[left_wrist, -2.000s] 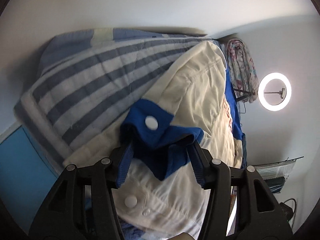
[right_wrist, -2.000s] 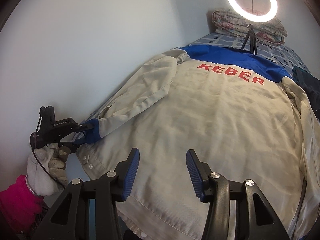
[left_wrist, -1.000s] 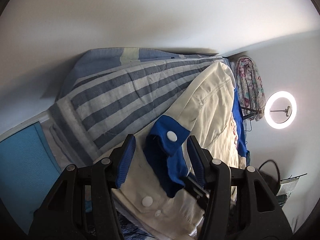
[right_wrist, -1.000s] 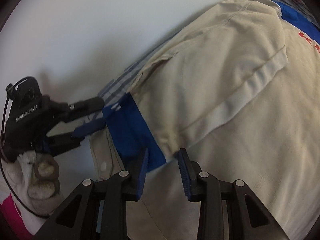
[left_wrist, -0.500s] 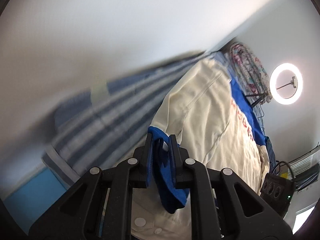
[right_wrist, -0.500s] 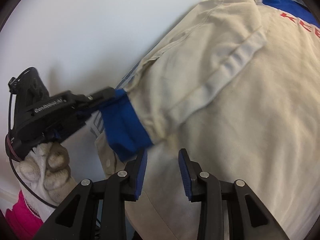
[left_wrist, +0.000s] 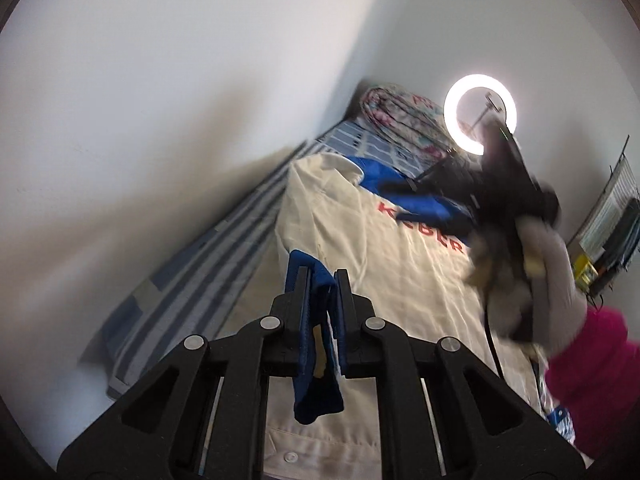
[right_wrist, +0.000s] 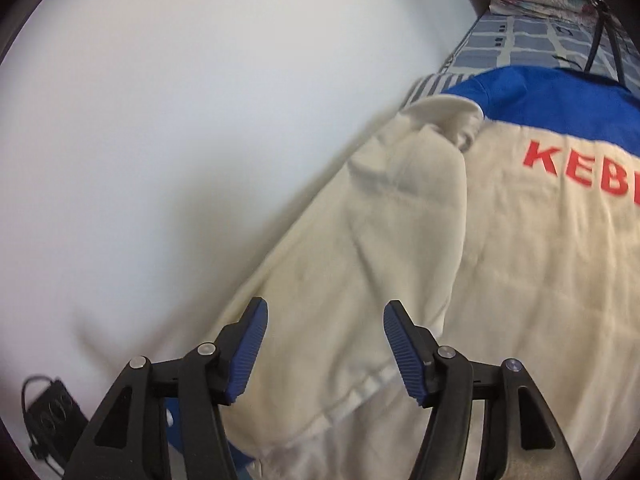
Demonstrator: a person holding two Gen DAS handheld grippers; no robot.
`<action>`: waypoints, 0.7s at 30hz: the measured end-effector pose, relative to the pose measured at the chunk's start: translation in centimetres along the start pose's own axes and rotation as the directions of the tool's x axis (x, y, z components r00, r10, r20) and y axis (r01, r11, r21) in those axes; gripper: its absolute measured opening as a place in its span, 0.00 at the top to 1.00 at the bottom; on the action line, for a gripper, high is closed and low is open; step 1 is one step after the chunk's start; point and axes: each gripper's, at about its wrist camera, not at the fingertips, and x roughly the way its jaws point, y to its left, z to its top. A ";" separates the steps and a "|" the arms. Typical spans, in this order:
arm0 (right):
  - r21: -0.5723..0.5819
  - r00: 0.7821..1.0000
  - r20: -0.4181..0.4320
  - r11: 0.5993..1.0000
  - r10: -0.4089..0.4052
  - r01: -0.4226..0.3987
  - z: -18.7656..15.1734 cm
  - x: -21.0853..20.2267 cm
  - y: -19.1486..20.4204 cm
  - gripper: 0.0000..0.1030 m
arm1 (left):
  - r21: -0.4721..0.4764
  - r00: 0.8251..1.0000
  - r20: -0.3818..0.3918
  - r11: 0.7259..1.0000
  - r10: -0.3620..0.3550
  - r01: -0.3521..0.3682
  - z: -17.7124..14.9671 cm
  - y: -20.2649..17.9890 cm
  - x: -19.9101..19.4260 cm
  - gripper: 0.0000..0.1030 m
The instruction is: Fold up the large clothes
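On the bed [left_wrist: 188, 280], as seen by the left wrist camera, a cream jacket [left_wrist: 384, 264] lettered in red is spread back-up. The left gripper [left_wrist: 320, 292] is clamped on the blue cuff [left_wrist: 316, 384], its fingers having just been closing; the cuff is raised clear of the jacket body. The right gripper [left_wrist: 404, 190], blurred, is held over the blue yoke by a gloved hand [left_wrist: 532, 276].

From the right wrist camera, the right gripper [right_wrist: 324, 348] is recorded with fingers apart, just opened, nothing between them, above the cream sleeve [right_wrist: 384, 240]. No containers are noted.
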 end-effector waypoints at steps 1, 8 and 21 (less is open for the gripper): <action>-0.008 1.000 0.002 1.000 -0.024 0.024 1.3 0.7 0.5 0.38 | 0.008 1.000 -0.004 1.000 -0.007 0.007 -0.2 -0.4 0.1 0.92; -0.116 0.973 -0.118 0.976 -0.199 0.186 7.4 9.4 5.6 0.37 | 0.052 0.998 -0.016 0.997 -0.055 0.056 -0.7 -1.7 0.2 0.92; 0.083 0.993 0.032 0.990 -0.116 0.113 6.6 3.5 -0.3 1.00 | 0.192 0.996 -0.010 0.977 -0.092 0.092 -1.5 -3.3 -1.4 0.93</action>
